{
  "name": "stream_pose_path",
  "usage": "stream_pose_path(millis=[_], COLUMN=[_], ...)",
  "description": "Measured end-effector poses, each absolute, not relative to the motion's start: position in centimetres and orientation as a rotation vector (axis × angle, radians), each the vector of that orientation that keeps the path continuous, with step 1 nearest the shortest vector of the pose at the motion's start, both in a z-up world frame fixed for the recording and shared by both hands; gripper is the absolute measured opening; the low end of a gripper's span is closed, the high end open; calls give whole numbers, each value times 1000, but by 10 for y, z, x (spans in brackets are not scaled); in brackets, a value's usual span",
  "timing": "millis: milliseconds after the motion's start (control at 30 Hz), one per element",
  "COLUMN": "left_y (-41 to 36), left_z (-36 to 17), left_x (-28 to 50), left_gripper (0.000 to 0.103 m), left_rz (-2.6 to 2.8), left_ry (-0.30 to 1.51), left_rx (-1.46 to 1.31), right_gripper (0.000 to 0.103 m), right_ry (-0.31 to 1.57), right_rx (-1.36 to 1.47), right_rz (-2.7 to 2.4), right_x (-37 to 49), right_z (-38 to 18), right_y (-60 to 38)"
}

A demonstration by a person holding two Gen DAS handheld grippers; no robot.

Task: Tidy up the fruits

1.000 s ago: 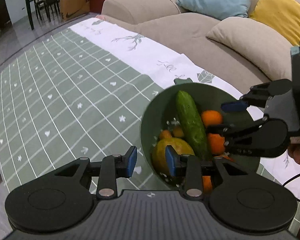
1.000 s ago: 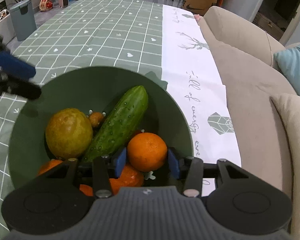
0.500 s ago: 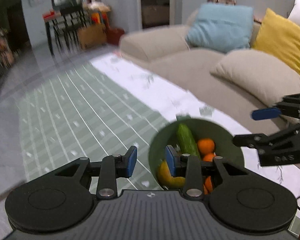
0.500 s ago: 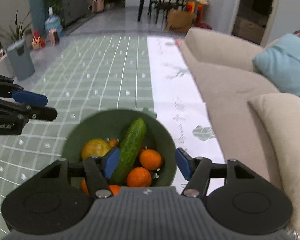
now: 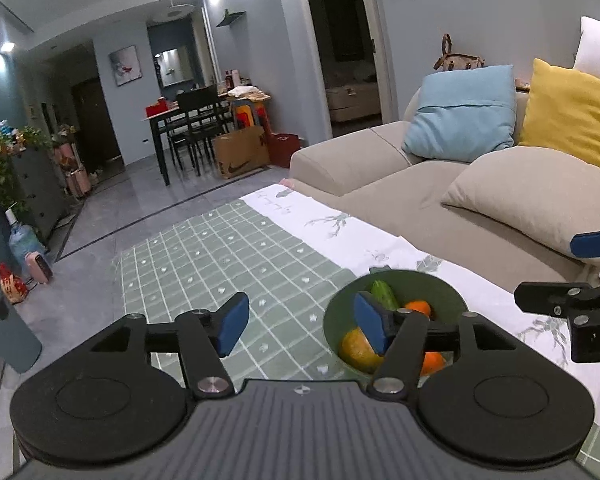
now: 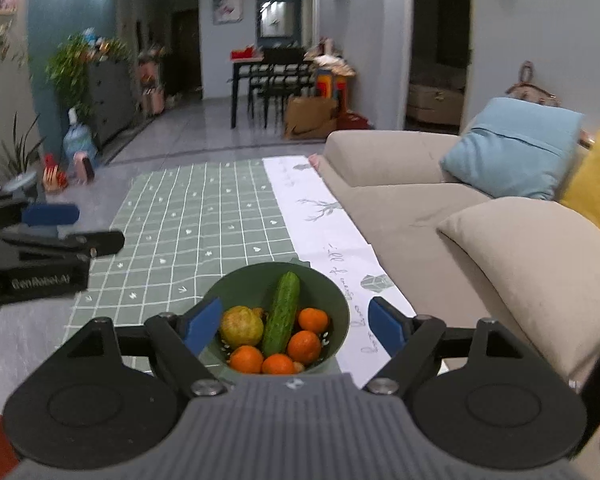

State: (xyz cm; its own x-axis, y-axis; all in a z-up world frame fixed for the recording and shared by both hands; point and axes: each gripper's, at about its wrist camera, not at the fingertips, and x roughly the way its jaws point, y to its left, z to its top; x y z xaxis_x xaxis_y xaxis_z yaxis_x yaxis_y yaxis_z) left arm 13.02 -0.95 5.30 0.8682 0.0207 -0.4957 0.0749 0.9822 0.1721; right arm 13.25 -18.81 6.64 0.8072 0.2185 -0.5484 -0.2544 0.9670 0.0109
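So there's this round, smooth matte-green bowl (image 6: 332, 300) sitting on a low table covered by a green checked tablecloth (image 6: 204, 216) with little white hearts and a white printed strip along the sofa side. Inside the bowl: a long bumpy cucumber (image 6: 282, 318) lying across the middle, a yellowish-green round fruit (image 6: 241, 326) to its left with a slightly rough skin, and several glossy little oranges (image 6: 304, 346) packed around the near side. Both tools are plain black plastic with blue rubbery pads. The right gripper (image 6: 294, 326) hangs above the bowl, fingers spread wide, gripping nothing. The left gripper (image 5: 302, 322) is spread wide too, empty, off to the bowl's left. Beige fabric sofa (image 6: 400, 204) runs alongside the table.
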Motion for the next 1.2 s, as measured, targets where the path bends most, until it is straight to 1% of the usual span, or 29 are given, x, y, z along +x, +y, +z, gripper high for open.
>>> stream_pose_path(millis=[133,200,400,800,1200], left_y=[-11,-9,-4,-3,-10], left_z=[43,36,13,-36,-45], left_x=[108,99,92,100,113], left_gripper=[74,77,78,78,78], left_rz=[-25,-18,19,64,74], left_ry=[523,526,584,715,745], left_rx=[175,157,135,134,146], right_gripper=[79,79,79,80,80], right_ry=[534,515,501,574,605], right_rx=[-41,-39,-28,-55,-58], right_rz=[218,199,183,194,206], right_x=[96,81,62,81,100], right_z=[63,58,32,-21,-37], right_y=[-187,-185,-180,-168,-171])
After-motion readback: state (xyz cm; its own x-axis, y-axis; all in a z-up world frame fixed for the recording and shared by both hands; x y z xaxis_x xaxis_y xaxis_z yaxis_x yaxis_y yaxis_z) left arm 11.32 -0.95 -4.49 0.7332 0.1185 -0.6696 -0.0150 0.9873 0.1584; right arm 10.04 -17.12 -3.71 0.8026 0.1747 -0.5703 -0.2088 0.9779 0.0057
